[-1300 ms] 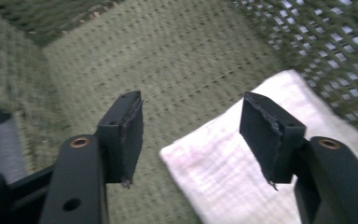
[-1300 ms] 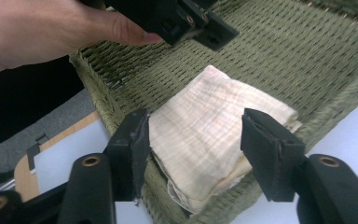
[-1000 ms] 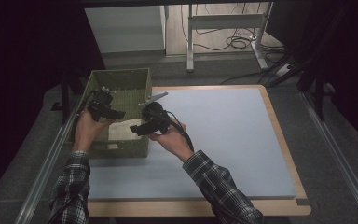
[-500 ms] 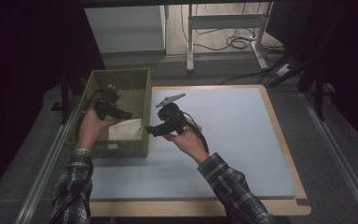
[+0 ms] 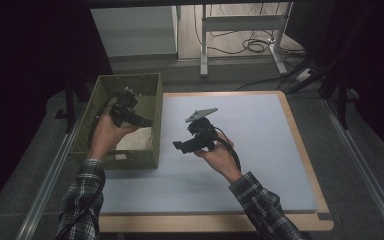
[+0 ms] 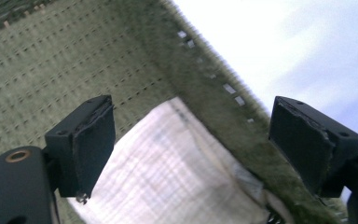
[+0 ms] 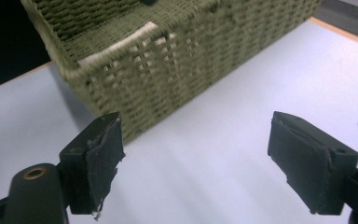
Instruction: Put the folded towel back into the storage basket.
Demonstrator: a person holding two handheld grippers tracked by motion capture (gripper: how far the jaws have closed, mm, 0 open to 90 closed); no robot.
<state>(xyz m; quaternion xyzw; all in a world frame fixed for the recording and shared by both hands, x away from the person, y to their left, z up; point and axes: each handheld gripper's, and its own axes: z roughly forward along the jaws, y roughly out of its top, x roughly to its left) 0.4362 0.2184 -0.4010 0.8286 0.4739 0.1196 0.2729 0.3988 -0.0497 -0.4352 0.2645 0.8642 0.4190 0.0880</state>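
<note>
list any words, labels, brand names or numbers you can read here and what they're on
None: no readable text in these views.
The green woven basket bears no tag or label on the sides that show.
The white cloth in it is plain apart from a faint grid weave.
The left gripper and the right gripper show no lettering on their black jaws.
The pale blue mat is blank.

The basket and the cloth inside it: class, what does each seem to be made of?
Basket: looks like woven fibre or cord, matte olive green, with a plaited weave and small gaps. Cloth: seems a soft off-white fabric, with a fine grid texture and a folded edge.
</note>
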